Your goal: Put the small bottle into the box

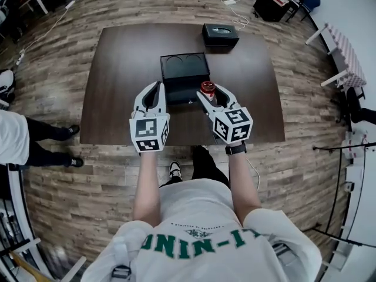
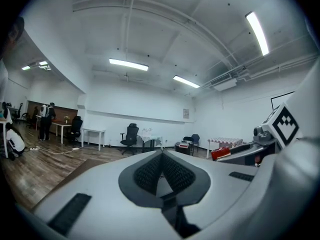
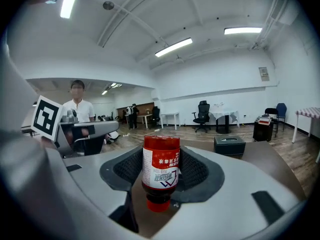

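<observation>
Dark-brown desk (image 1: 120, 75) carries an open black box (image 1: 184, 68) at its centre. The right gripper (image 1: 209, 94) is clamped on the small bottle (image 3: 160, 171), which is held cap-down at the box's near right corner. The left gripper (image 1: 157, 87) hangs just left of the box, jaws closed together and empty. A black tissue box (image 1: 220, 34) sits far right.

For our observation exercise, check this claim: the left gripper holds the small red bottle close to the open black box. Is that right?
Wrong hand. The right gripper holds the small red bottle, as the right gripper view shows; the left gripper is shut on nothing. The bottle is indeed close to the open black box.
</observation>
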Demonstrator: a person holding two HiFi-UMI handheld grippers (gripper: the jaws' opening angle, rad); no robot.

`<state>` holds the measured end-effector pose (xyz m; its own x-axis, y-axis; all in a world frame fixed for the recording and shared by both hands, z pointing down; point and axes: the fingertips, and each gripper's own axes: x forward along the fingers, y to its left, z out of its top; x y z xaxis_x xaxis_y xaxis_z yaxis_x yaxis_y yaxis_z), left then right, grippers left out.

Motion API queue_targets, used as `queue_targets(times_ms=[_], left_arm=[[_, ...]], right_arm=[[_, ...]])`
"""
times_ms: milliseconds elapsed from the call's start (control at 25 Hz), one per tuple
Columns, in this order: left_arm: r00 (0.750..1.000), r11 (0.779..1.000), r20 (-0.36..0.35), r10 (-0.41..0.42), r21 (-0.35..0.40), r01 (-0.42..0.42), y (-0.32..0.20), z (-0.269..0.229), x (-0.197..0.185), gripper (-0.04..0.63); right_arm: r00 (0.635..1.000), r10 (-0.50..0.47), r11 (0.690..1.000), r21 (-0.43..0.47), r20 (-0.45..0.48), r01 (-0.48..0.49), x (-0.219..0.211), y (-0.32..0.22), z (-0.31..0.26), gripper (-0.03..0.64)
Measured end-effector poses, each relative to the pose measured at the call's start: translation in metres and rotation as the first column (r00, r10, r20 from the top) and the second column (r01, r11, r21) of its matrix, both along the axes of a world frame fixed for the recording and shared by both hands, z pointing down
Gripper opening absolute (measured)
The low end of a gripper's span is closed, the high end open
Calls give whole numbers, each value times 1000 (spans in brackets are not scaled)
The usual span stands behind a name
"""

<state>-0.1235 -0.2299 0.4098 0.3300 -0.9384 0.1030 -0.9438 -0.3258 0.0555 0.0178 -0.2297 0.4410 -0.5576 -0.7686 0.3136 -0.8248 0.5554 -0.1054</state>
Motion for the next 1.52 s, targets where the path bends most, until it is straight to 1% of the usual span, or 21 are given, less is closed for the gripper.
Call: queue_targets(times_ms=[120, 200, 320, 440, 560, 680, 800, 920, 1160, 1280, 1400, 1480, 1520], left_arm=[[1000, 1000, -3, 10, -13, -10, -24, 13, 2, 8], [1000, 1000, -8, 2, -25, -2, -39, 20, 0, 8], [1000, 999, -13, -13, -42, 12, -58, 30, 1, 9], [1000, 998, -12, -23, -55, 22, -81, 38, 5, 8], [999, 996, -10, -33, -78, 32, -99, 49, 7, 8], [999, 994, -13, -45, -101, 44, -115, 63, 5, 8], [998, 990, -18, -59, -129, 56, -127, 80, 4, 8], [997, 985, -16, -73, -160, 70, -136, 96, 5, 8], [995, 975, -14, -98, -203, 93, -142, 115, 4, 8], [994, 972, -16, -105, -214, 99, -145, 122, 2, 8], [993, 967, -18, -121, -228, 113, -145, 128, 1, 8], [991, 965, -23, -130, -233, 121, -144, 130, 1, 8], [991, 965, -25, -130, -234, 121, -144, 131, 0, 8]], right_arm=[[995, -82, 996, -45, -62, 80, -4, -24, 22, 232], [985, -142, 988, -73, -101, 135, -9, -38, 36, 232], [957, -243, 967, -123, -156, 225, -16, -55, 57, 232], [924, -319, 944, -154, -212, 290, -21, -77, 73, 231], [877, -395, 916, -193, -274, 352, -26, -94, 91, 230], [817, -473, 879, -238, -331, 413, -33, -108, 115, 230], [758, -530, 847, -278, -380, 452, -35, -121, 143, 230], [705, -579, 814, -342, -410, 469, -30, -130, 172, 230], [609, -656, 752, -458, -445, 475, -25, -138, 222, 230], [567, -690, 721, -492, -449, 488, -29, -139, 240, 230], [514, -724, 689, -523, -460, 502, -32, -139, 257, 230], [484, -739, 674, -539, -469, 506, -33, -140, 268, 230], [475, -744, 668, -547, -471, 505, -34, -141, 274, 230]])
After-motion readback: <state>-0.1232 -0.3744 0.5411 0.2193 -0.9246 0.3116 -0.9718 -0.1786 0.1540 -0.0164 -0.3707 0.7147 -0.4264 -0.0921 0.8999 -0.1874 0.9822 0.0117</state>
